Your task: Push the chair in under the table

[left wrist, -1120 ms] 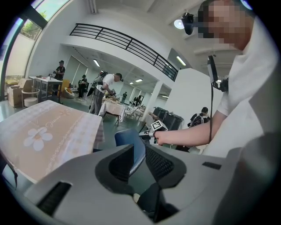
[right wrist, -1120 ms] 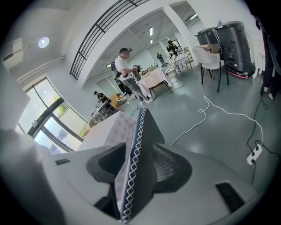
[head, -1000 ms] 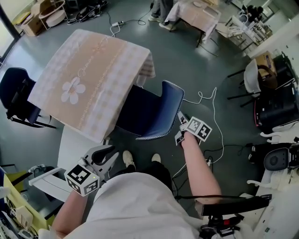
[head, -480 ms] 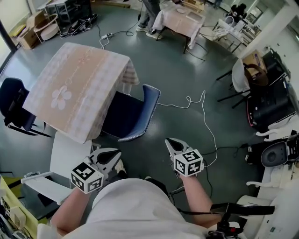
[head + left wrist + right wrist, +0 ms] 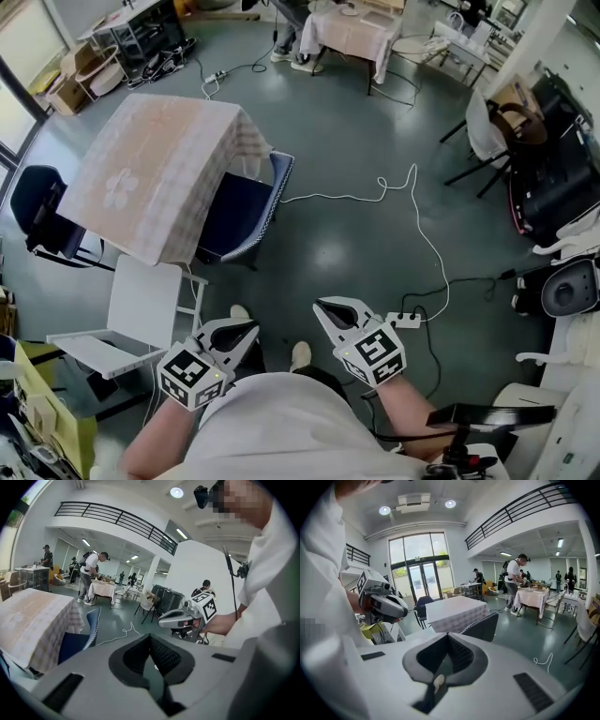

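Head view: left gripper [image 5: 246, 328] and right gripper [image 5: 323, 305], two in all, jaws together on nothing, close to the person.
Beyond, one blue chair [image 5: 246, 211] with its seat under the one table [image 5: 159, 173]; only the right gripper view shows glass doors [image 5: 417, 581].

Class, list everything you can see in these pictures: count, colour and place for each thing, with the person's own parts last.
table: one, pink-and-beige checked cloth, upper left
blue chair: one, blue, seat under the table's right edge
dark chair: one, navy, left of the table
white chair: one, white, below the table
cable: one, white, trailing right of the blue chair
power strip: one, white, lower right of centre
second table: one, pale cloth, top edge
left gripper: one, grey, bottom left, jaws shut, empty
right gripper: one, grey, bottom centre, jaws shut, empty
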A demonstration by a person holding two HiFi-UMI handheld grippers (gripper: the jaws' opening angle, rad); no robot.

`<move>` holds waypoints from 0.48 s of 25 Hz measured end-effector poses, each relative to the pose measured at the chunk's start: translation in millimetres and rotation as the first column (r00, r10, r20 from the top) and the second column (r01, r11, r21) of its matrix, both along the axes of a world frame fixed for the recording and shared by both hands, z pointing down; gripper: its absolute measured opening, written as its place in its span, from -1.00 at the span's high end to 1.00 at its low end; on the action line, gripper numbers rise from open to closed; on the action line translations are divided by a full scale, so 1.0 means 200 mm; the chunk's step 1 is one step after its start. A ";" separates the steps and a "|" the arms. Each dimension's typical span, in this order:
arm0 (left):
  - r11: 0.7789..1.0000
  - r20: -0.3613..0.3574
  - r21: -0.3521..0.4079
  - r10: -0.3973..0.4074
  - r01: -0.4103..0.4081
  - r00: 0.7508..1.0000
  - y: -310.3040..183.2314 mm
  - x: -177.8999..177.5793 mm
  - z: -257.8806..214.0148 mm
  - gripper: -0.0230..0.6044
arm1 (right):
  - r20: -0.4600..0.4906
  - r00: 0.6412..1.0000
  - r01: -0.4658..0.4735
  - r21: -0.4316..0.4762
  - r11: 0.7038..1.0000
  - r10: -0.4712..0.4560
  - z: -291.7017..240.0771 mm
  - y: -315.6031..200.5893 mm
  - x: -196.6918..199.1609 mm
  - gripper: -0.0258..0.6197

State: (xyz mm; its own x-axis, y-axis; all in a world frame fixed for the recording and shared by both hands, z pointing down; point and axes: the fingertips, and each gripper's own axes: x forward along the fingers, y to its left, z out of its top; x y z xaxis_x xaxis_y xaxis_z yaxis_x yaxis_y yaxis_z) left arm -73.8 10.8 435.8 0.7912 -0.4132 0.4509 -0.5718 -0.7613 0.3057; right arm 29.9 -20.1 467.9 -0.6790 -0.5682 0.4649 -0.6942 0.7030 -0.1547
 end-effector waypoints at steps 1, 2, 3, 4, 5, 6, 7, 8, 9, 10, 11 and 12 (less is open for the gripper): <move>1.000 0.008 -0.011 -0.003 0.003 1.000 0.06 0.00 0.00 0.90 | 0.005 1.000 0.014 0.005 1.000 -0.014 -0.01 0.04 -0.01 0.88; 1.000 0.014 -0.023 -0.005 0.005 1.000 0.11 0.00 0.00 0.90 | 0.012 1.000 0.025 0.008 1.000 -0.025 -0.03 0.09 -0.02 0.88; 0.999 0.019 -0.032 -0.004 0.004 1.000 0.16 -0.01 -0.01 0.90 | 0.018 0.999 0.032 0.012 0.999 -0.032 -0.04 0.13 -0.04 0.88; 0.999 0.025 -0.036 0.000 0.001 1.000 0.19 -0.02 -0.02 0.90 | 0.023 0.999 0.036 0.017 0.999 -0.037 -0.06 0.16 -0.06 0.88; 0.999 0.032 -0.036 0.004 -0.003 0.999 0.21 -0.03 -0.02 0.90 | 0.025 0.999 0.040 0.022 0.999 -0.040 -0.07 0.19 -0.08 0.88; 1.000 0.039 -0.030 0.006 -0.005 0.999 0.22 -0.05 -0.02 0.90 | 0.027 0.999 0.044 0.029 0.999 -0.045 -0.08 0.21 -0.10 0.88; 1.000 0.046 -0.022 0.005 -0.004 0.999 0.22 -0.06 -0.03 0.90 | 0.030 0.998 0.050 0.036 0.998 -0.051 -0.09 0.22 -0.13 0.88; 1.000 0.048 -0.013 0.006 -0.005 0.999 0.22 -0.07 -0.04 0.90 | 0.035 0.998 0.054 0.041 0.998 -0.056 -0.10 0.23 -0.14 0.88; 1.000 0.045 -0.005 0.011 -0.011 0.999 0.20 -0.05 -0.06 0.90 | 0.037 0.998 0.054 0.044 0.998 -0.056 -0.12 0.24 -0.14 0.88; 1.000 0.040 0.002 0.024 -0.024 0.999 0.19 -0.03 -0.08 0.90 | 0.038 0.998 0.050 0.047 0.998 -0.052 -0.14 0.25 -0.13 0.88; 0.999 0.036 0.008 0.040 -0.040 0.999 0.18 0.00 -0.10 0.90 | 0.038 0.998 0.044 0.050 0.998 -0.046 -0.16 0.25 -0.12 0.88; 0.998 0.034 0.015 0.054 -0.055 0.998 0.17 0.03 -0.11 0.90 | 0.039 0.998 0.039 0.052 0.998 -0.041 -0.17 0.26 -0.11 0.88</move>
